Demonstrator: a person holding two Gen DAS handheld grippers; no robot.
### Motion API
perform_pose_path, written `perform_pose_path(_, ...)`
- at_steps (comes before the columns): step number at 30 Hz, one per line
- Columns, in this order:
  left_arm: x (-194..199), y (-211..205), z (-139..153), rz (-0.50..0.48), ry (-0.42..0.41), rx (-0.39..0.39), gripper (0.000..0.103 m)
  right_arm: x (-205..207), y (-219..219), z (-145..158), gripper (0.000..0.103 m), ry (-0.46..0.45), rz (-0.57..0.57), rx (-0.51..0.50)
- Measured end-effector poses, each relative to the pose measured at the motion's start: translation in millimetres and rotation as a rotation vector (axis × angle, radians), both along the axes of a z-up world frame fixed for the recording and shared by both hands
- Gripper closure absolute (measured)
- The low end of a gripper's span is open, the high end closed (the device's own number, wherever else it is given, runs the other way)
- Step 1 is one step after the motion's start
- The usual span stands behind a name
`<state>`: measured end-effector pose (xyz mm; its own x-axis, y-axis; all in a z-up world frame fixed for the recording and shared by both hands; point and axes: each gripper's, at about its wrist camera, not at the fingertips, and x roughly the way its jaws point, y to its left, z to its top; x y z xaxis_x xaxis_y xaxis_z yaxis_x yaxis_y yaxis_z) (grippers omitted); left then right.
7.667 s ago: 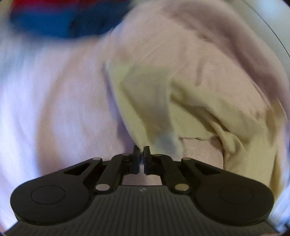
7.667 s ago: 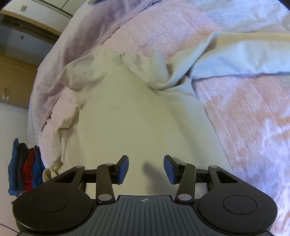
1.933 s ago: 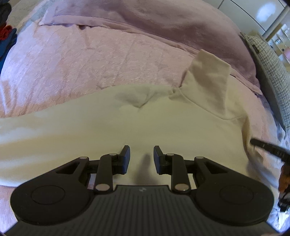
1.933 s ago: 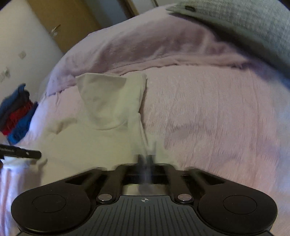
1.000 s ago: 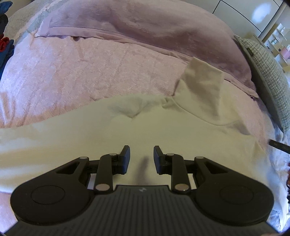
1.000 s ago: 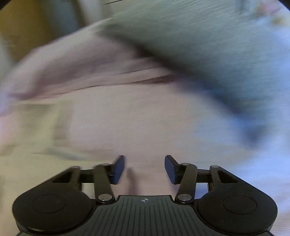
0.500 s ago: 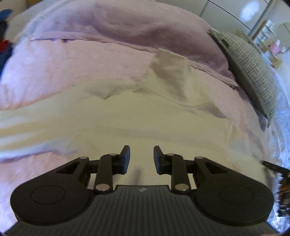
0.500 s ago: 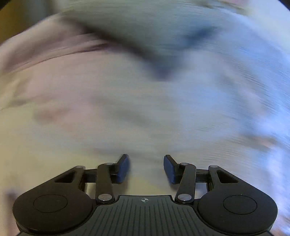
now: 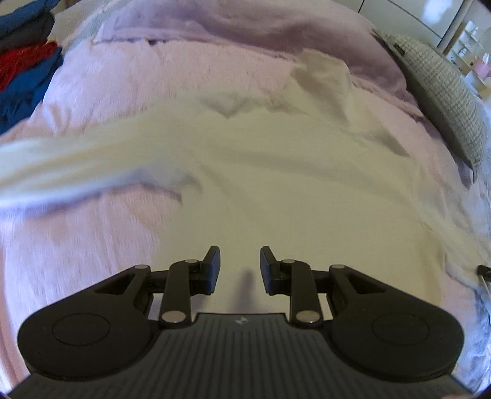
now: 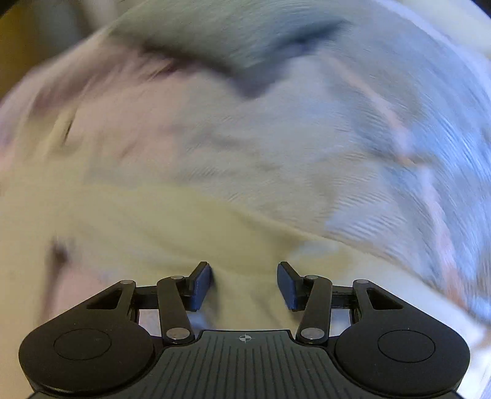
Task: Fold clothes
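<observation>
A cream long-sleeved shirt (image 9: 276, 159) lies spread on a pink bedspread (image 9: 153, 76). One sleeve (image 9: 61, 165) stretches to the left, and a folded part (image 9: 322, 73) sticks up at the far side. My left gripper (image 9: 239, 265) is open and empty just above the shirt's body. In the blurred right wrist view my right gripper (image 10: 244, 284) is open and empty over the cream shirt (image 10: 153, 230) near its edge.
A stack of blue and red clothes (image 9: 21, 61) sits at the far left. A grey checked pillow (image 9: 445, 101) lies at the right side of the bed. A lilac blanket (image 9: 245, 27) is bunched along the far side.
My left gripper has pulled back along the shirt and stays open. My right gripper let go of the cloth, opened, and is swinging fast back over the shirt's edge.
</observation>
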<state>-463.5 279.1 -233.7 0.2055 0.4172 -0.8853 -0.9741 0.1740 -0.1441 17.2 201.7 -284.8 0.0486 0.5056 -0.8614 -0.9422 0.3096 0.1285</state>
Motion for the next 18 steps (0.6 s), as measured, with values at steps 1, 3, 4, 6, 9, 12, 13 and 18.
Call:
perform_pose_path(1,0.2,12.2,1.6,-0.013,-0.005,0.012,0.08,-4.4,6.0,10.0,0.056,-0.018,-0.014,0.019)
perform_pose_path(3,6.6,40.0,6.8,-0.055,-0.026,0.047,0.082,-25.0,27.3,28.1,0.056,-0.019,0.043,0.092)
perform_pose_path(4,14.0,54.2,10.5,-0.088,-0.046,0.069,0.082,-43.1,42.9,31.9,0.056,0.009,0.105,0.125)
perform_pose_path(6,33.2,82.9,14.0,-0.176,-0.088,0.113,0.086,-84.8,76.9,33.0,0.058,0.073,0.238,0.173)
perform_pose_path(9,63.7,122.2,8.4,-0.299,-0.114,0.153,0.101,-148.1,127.3,31.1,0.071,0.155,0.422,0.235)
perform_pose_path(12,86.9,155.0,-14.2,-0.341,-0.128,0.145,0.1,-205.5,171.2,11.3,0.071,0.158,0.496,0.244)
perform_pose_path(13,91.3,163.6,-22.7,-0.341,-0.148,0.131,0.1,-217.2,183.6,3.6,0.071,0.16,0.502,0.247)
perform_pose_path(18,114.8,212.1,-62.5,-0.291,-0.105,0.162,0.097,-245.5,234.2,-31.1,0.071,0.031,0.474,0.242)
